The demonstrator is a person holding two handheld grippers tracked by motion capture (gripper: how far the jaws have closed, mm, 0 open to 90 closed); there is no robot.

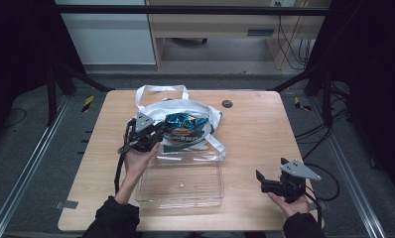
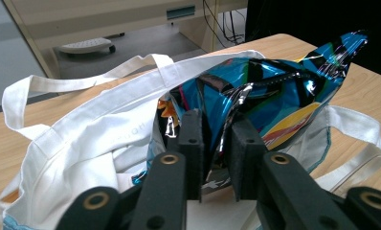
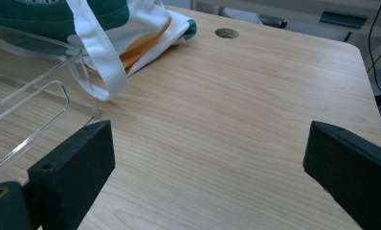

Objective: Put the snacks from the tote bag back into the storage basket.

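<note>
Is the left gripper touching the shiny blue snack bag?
Touching. In the left gripper view, the left gripper has both black pads pressed on a crinkled fold of the snack bag, which sits in the white tote bag.

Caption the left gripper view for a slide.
Left gripper pinching a blue foil snack bag lying in a white tote bag.

Pretty plain workshop-type room, lit kind of dim and even. Light wooden table [image 1: 255,129] with rounded corners and a small round dark grommet [image 1: 227,103] near the far edge. Grey carpeted floor [image 1: 46,163] all around, with metal rails [image 1: 24,168] running along both sides and bits of yellow-black hazard tape [image 1: 88,103]. Behind it there's a pale wooden desk [image 1: 220,25] against the wall, black cables [image 1: 292,44] hanging beside it, and dark frame posts [image 1: 51,89] left and right
</note>
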